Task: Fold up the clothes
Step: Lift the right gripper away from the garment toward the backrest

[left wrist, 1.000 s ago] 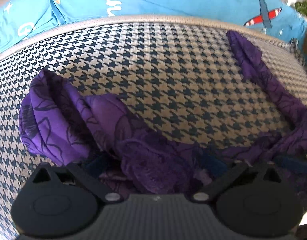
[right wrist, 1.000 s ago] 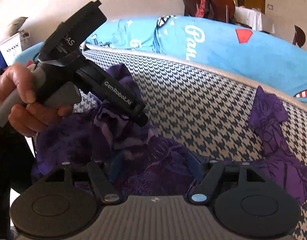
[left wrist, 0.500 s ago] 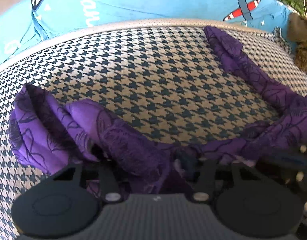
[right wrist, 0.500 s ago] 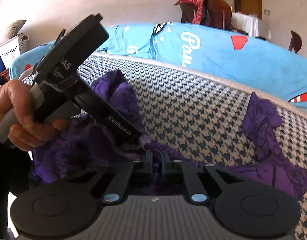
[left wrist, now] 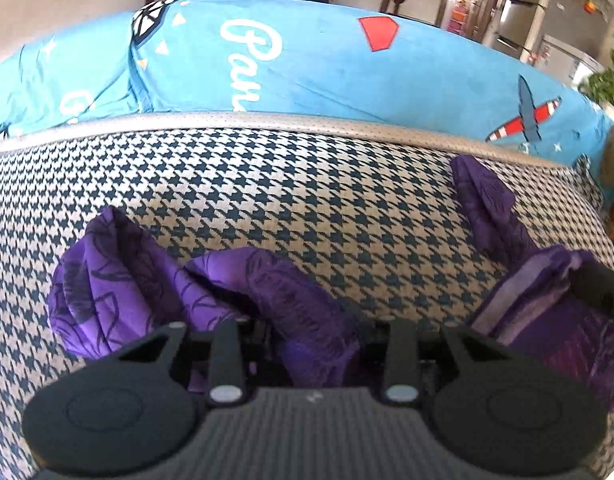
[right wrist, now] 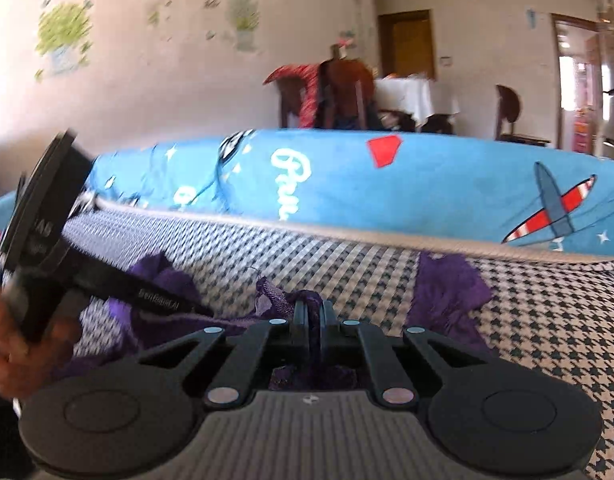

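Purple cloth (left wrist: 119, 280) lies bunched on a houndstooth cushion (left wrist: 307, 208), a garment printed with dark line drawings. In the left wrist view, going from left to right, one rounded lobe of it stands at the left, a second fold runs from the middle down between the fingers of the left gripper (left wrist: 311, 344), and a narrow strip climbs the cushion at the right toward its grey piped edge (left wrist: 307, 120). The left jaws stand somewhat apart with the thick fold filling the space between them; whether they press it tight cannot be told. At the far right of that view a lifted, paler hem of the garment meets a dark piece of the other tool.

In the right wrist view a hand (right wrist: 11, 344) at the left edge grips the handle of the left tool, blurred. In the middle the right gripper (right wrist: 314, 320) has its jaws drawn close together, pinching a thin edge of the purple fabric. To the right another flap of it rests on the cushion. Behind runs a blue printed cover (right wrist: 427, 184).
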`<state>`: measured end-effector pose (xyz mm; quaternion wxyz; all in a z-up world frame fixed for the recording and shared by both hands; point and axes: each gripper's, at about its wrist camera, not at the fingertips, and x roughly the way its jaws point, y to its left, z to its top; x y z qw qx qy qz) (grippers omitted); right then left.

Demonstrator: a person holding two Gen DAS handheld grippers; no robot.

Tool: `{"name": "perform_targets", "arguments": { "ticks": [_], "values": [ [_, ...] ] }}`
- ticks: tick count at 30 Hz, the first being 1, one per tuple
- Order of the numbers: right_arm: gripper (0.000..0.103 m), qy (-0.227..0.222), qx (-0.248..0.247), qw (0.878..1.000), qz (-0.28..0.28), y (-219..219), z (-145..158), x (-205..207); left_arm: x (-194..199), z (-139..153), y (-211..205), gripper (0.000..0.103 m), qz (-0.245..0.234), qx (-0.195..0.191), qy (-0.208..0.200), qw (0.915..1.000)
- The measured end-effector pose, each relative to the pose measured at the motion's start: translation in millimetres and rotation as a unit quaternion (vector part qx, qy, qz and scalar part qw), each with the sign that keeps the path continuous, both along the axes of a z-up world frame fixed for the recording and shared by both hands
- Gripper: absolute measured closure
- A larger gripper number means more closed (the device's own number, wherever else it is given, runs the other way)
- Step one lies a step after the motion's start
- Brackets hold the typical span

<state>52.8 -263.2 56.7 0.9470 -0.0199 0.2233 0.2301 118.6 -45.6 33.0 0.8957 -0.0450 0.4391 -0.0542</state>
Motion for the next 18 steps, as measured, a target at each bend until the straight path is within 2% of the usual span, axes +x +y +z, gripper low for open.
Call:
{"name": "perform_targets", "arguments": {
  "ticks": [3,14,18],
  "values": [
    [0.096,-0.014,0.016,0.999,-0.024,-1,6,6,5,-2,2,0.071,0.011,-0.015,-0.005,0.9998],
    [0.096,-0.053,0.013,0.996,-0.064,12,17,31,37,-2,-1,0.069,0.06,0.0,-0.024,0.9979],
    [0.096,-0.059,0.029,0.995,-0.071,15,21,47,52,0,2,0.069,0.084,0.01,-0.037,0.9957]
  ]
}}
